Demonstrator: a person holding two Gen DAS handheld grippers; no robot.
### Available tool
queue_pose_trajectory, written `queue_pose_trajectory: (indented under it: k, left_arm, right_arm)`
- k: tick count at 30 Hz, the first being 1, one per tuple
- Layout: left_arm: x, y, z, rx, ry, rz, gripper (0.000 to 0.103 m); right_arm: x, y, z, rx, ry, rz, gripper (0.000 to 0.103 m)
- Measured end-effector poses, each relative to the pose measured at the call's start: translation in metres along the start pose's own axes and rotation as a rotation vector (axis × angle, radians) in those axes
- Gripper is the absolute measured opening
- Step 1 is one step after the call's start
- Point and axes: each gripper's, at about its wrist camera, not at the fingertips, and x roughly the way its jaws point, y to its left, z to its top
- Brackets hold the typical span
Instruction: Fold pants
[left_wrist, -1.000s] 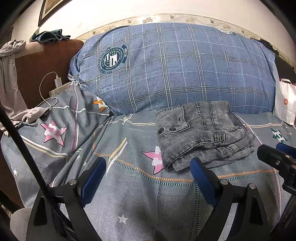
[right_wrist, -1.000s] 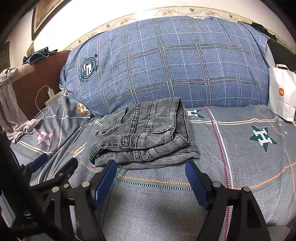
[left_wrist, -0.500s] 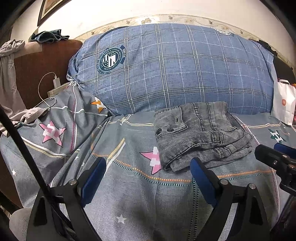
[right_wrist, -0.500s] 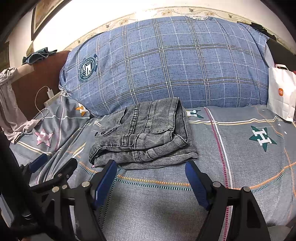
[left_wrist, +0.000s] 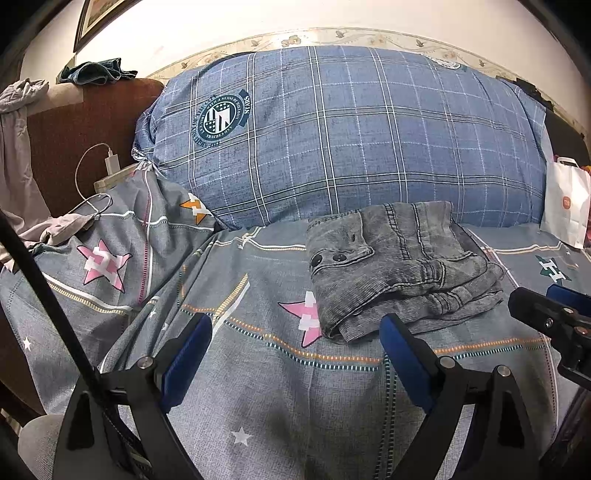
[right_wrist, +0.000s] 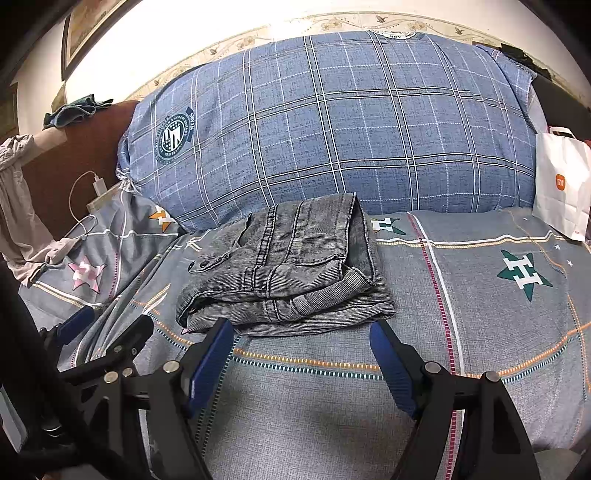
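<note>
Left wrist view: the left gripper (left_wrist: 295, 336) hangs above a grey printed bedsheet (left_wrist: 258, 398), its two blue-padded black fingers spread wide with nothing between them; the pants (left_wrist: 399, 266), grey washed denim with ribbed texture and heavy seams, lie folded into a thick, roughly square bundle on the sheet, just ahead of the right-hand finger and to the right of centre; two dark buttons show on the waistband at the bundle's left edge; a pink star (left_wrist: 304, 319) printed on the sheet peeks out from under the bundle's near left corner; behind the pants rises a big, plump blue plaid pillow (left_wrist: 351, 140) with a round crest badge; a white paper bag (left_wrist: 565, 201) stands at the far right; a white charger cable (left_wrist: 86, 184) loops against the brown wooden headboard (left_wrist: 92, 122) at left; one dark fingertip of the right gripper (left_wrist: 546, 317) enters from the right edge.

Right wrist view: the right gripper (right_wrist: 301, 343) also has its blue-padded fingers well apart and empty, poised over the sheet just short of the pants (right_wrist: 284, 266); the bundle sits in stacked layers with hems toward the camera, its far edge touching the pillow (right_wrist: 332, 129); a green star (right_wrist: 522, 273) marks the sheet (right_wrist: 303, 417) to the right; the paper bag (right_wrist: 561, 188), with a small orange logo, leans at the right; the left gripper (right_wrist: 107, 325) shows at lower left.
</note>
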Motion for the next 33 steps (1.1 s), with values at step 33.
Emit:
queue_pose_trajectory:
  k: [33]
  left_arm:
    - [-0.0002,0.0028,-0.0001,-0.011,0.002,0.001,0.092]
  right_arm:
    - [0.0014,0.0016,-0.0010,0.000,0.004,-0.005,0.079]
